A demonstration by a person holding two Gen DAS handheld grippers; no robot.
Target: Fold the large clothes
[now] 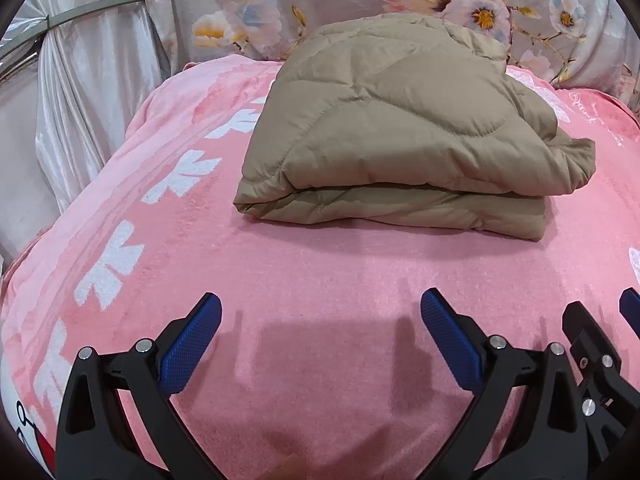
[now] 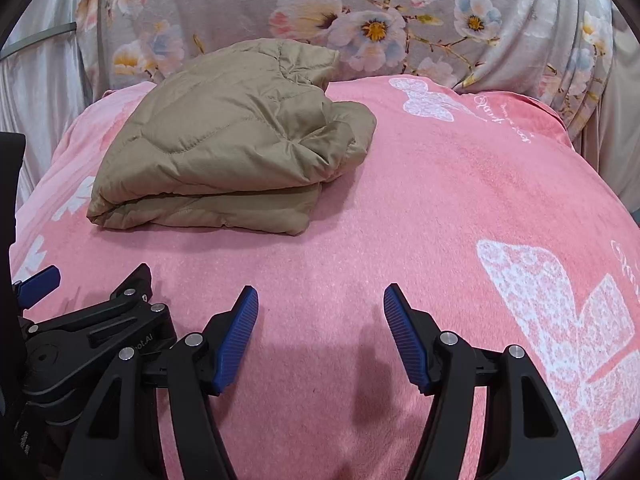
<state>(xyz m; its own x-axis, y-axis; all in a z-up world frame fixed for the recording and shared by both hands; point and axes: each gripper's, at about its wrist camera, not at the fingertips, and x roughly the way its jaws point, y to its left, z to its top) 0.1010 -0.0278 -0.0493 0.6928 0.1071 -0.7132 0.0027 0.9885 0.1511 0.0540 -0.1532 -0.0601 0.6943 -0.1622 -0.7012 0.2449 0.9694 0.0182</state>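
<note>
A tan quilted jacket (image 1: 400, 120) lies folded in a thick stack on the pink blanket (image 1: 320, 280). It also shows in the right wrist view (image 2: 224, 148), at the upper left. My left gripper (image 1: 320, 308) is open and empty, hovering over bare blanket in front of the jacket. My right gripper (image 2: 320, 300) is open and empty, over the blanket to the right of and in front of the jacket. The two grippers are side by side: part of the right one shows at the left view's right edge (image 1: 600, 344), and the left one shows at the right view's left edge (image 2: 80, 320).
The pink blanket (image 2: 440, 200) has white butterfly prints (image 2: 560, 312) and covers the bed. A grey floral cloth (image 2: 360, 20) hangs behind the bed. A shiny white curtain (image 1: 80, 80) hangs at the left.
</note>
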